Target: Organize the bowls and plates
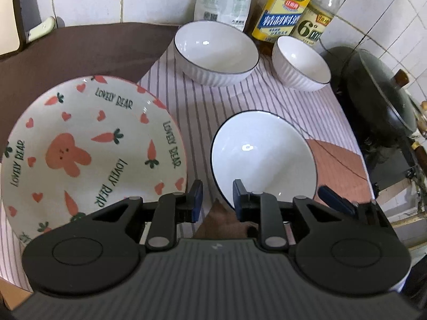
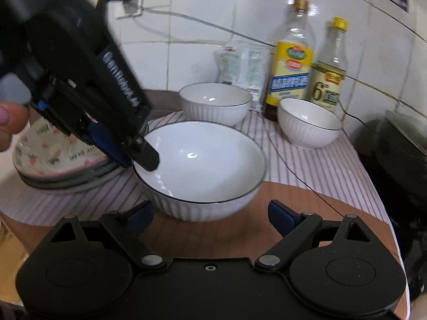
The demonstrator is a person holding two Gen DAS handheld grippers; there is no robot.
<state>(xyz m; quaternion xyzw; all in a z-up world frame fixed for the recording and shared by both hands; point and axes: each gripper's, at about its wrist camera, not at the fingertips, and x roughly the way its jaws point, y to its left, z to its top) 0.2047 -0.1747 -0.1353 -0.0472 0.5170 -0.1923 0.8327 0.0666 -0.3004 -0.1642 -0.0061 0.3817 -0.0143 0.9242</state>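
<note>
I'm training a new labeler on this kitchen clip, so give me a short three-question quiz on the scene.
1. True or false: the right tool is shut.
2. How many white bowls are in view?
3. The rabbit plate lies: A) inside a bowl, B) on a stack of plates, C) against the wall.

Key: 1 false, it is open; 2 three; 3 B.

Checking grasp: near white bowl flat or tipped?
Tipped. Near bowl leans, left rim raised, where left gripper straddles it; whether clamped, cannot tell.
</note>
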